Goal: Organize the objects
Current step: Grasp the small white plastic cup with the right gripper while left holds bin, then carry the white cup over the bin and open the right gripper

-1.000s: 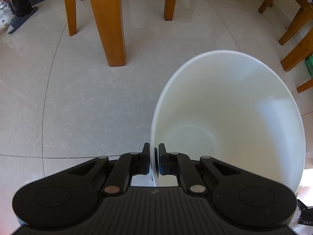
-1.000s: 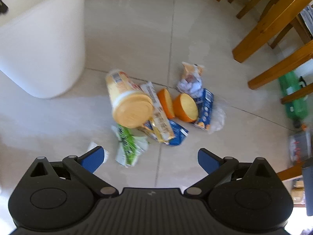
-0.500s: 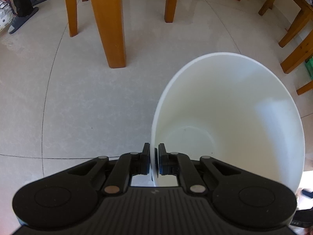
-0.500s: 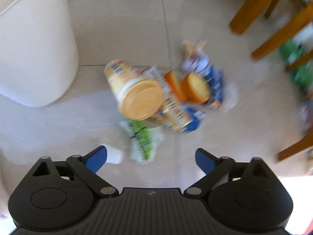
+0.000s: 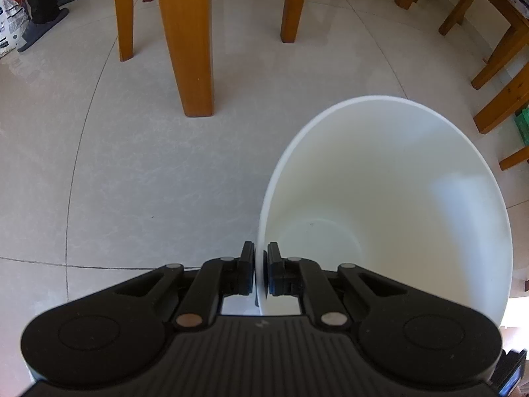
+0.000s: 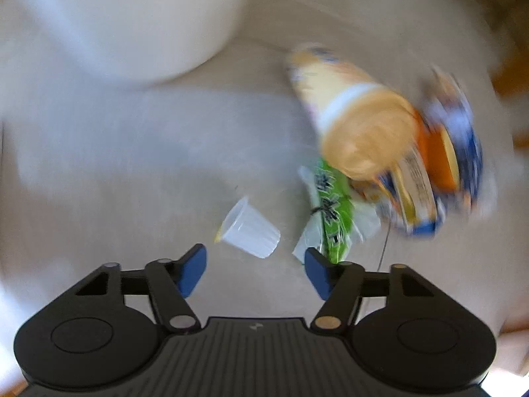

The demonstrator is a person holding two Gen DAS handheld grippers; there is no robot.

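Note:
My left gripper is shut on the rim of a white plastic bin, which looks empty inside. The bin also shows blurred at the top left of the right wrist view. My right gripper is open and empty, low over the floor. A small clear plastic cup lies on its side just ahead, between the fingers. To the right lie a green wrapper, a yellow snack canister and blue and orange packets, all blurred.
Wooden table and chair legs stand on the tiled floor beyond the bin. More wooden legs are at the right. A person's feet in grey slippers are at the far left.
My right gripper has dropped lower and moved left toward the small clear cup, and its fingers have narrowed. The left gripper still holds the bin rim and has hardly moved.

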